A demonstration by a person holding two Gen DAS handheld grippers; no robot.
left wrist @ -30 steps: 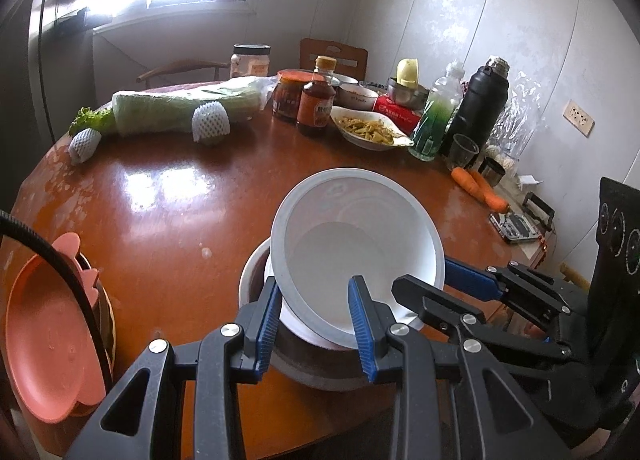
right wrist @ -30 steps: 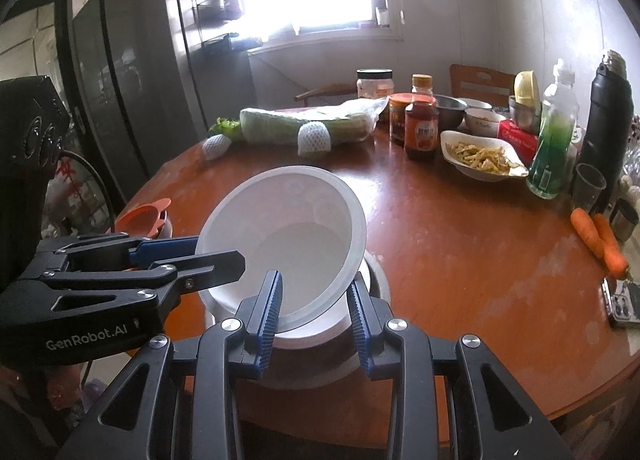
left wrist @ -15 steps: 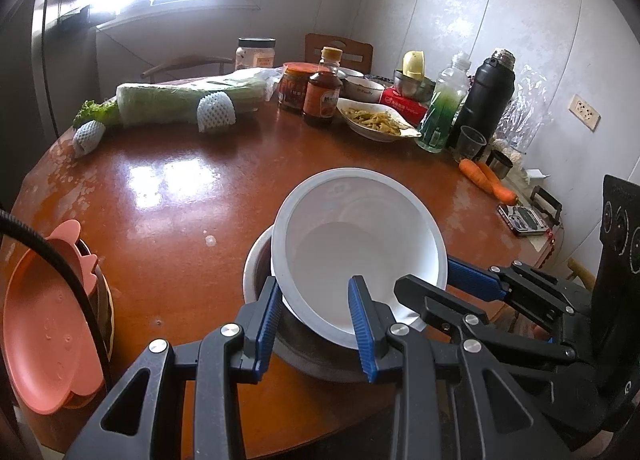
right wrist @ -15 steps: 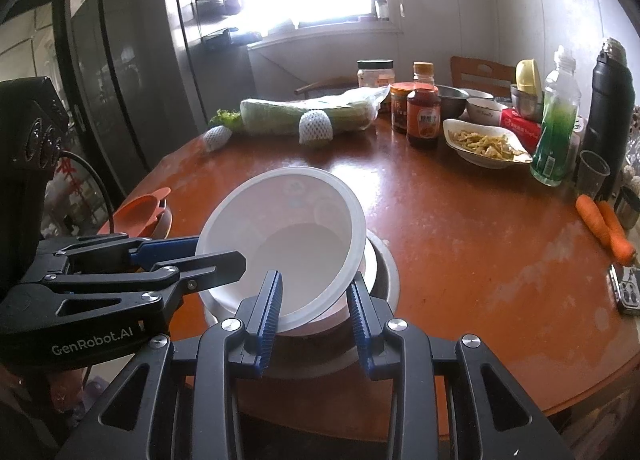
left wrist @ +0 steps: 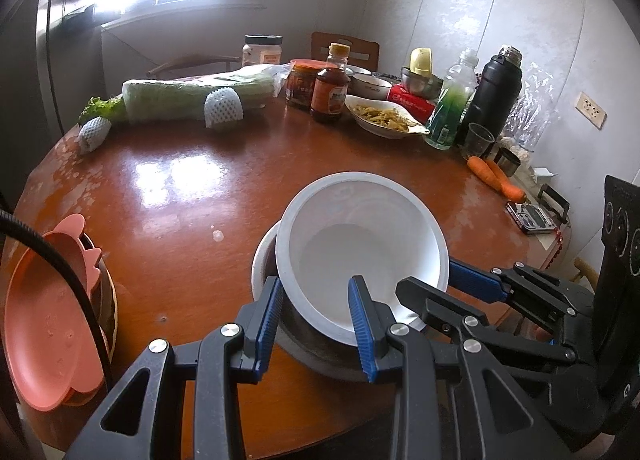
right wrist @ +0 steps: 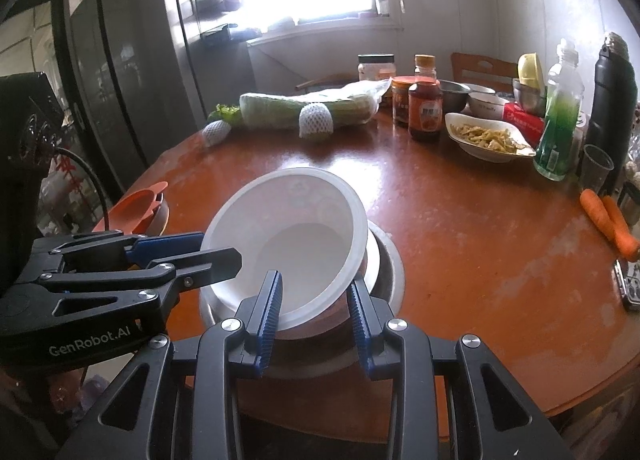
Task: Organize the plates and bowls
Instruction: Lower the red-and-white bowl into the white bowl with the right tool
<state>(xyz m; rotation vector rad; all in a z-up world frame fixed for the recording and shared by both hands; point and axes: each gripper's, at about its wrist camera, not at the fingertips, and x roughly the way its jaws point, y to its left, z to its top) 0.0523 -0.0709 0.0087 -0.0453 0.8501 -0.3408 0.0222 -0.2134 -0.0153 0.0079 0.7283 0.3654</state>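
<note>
A white bowl (left wrist: 360,244) (right wrist: 296,236) hangs tilted over a stack near the table's front edge. The stack is a white dish (left wrist: 262,256) sitting in a metal bowl (left wrist: 320,356) (right wrist: 390,264). My left gripper (left wrist: 316,320) (right wrist: 220,250) is shut on the bowl's near-left rim, one finger inside and one outside. My right gripper (right wrist: 312,308) (left wrist: 426,280) is shut on the near-right rim in the same way. A pink plate (left wrist: 44,332) (right wrist: 140,203) lies on a dark dish at the table's left edge.
Along the far side of the round wooden table (left wrist: 180,187) stand a wrapped cabbage (left wrist: 192,95), jars, a sauce bottle (left wrist: 330,91), a dish of food (left wrist: 384,119), a green bottle and a black flask (left wrist: 496,95). Carrots (left wrist: 496,177) and a small device (left wrist: 532,215) lie at the right.
Both grippers keep their hold on the white bowl. The views have drifted back a little, and more of the metal bowl shows under the white bowl.
</note>
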